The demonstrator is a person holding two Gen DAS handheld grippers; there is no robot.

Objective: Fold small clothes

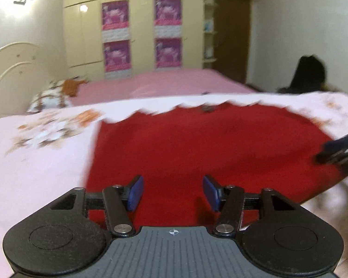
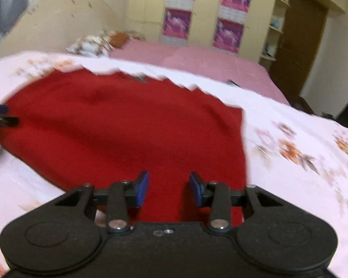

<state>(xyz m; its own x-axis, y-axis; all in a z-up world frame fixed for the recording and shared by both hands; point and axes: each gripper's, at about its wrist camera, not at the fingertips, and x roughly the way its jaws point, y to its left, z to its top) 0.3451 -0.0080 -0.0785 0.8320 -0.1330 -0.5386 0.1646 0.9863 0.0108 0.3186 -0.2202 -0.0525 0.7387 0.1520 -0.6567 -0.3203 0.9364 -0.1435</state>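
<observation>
Red cloth (image 1: 208, 143) flat, near edge under hand-held grippers

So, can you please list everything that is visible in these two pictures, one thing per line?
red garment: one, red, spread flat on the floral sheet, under both grippers
floral sheet: one, pale pink with orange flowers, covers the near bed
pink bed: one, pink, behind the sheet
pillow: one, white and brown print, at the headboard
headboard: one, cream, far left
wardrobe: one, cream, on the back wall
posters: four, purple and pink, on the wardrobe doors
door: one, brown, right of the wardrobe
left gripper: one, black with blue pads, open, nothing between them
right gripper: one, black with blue pads, open, empty
</observation>
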